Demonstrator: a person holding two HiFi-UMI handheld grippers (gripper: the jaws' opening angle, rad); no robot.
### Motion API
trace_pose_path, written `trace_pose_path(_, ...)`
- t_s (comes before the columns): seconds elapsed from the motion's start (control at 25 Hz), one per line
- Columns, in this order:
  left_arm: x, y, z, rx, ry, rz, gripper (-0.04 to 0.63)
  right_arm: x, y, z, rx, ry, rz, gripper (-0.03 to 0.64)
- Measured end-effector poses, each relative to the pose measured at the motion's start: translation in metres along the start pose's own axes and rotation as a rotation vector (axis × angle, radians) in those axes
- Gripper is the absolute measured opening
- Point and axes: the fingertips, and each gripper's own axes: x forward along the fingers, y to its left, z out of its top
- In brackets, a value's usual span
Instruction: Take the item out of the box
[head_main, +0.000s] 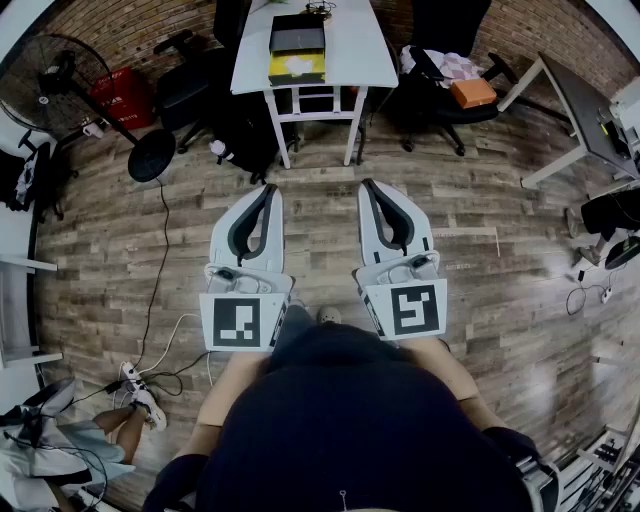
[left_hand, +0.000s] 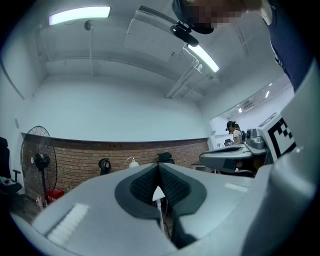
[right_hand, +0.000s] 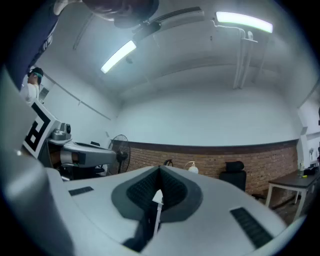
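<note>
In the head view a dark open box (head_main: 297, 36) with a yellow and white item (head_main: 297, 67) at its near end lies on a white table (head_main: 350, 60) far ahead. Both grippers are held low over the wooden floor, well short of the table. My left gripper (head_main: 268, 190) has its jaws pressed together with nothing between them. My right gripper (head_main: 370, 186) stands the same way, shut and empty. Each gripper view looks along closed jaws, the left gripper (left_hand: 159, 170) and the right gripper (right_hand: 159, 172), toward a brick wall and ceiling.
A standing fan (head_main: 60, 85) and red case (head_main: 120, 95) are at the left. Black office chairs (head_main: 445, 60) flank the table; one carries an orange object (head_main: 472, 92). A grey desk (head_main: 590, 110) stands at the right. Cables (head_main: 160, 350) and another person's feet lie on the floor at lower left.
</note>
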Motion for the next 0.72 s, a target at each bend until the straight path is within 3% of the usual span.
trace_pose_path(0.44,0.005,0.007,0.001,0.034,-0.013,0.011,0.011,0.007,-0.004,-0.002,0.034,0.002,0.007,0.012)
trace_pose_path(0.72,0.016,0.005,-0.012,0.0,0.029,-0.01,0.014,0.012,-0.01,-0.013,0.03,0.026,0.006,0.012)
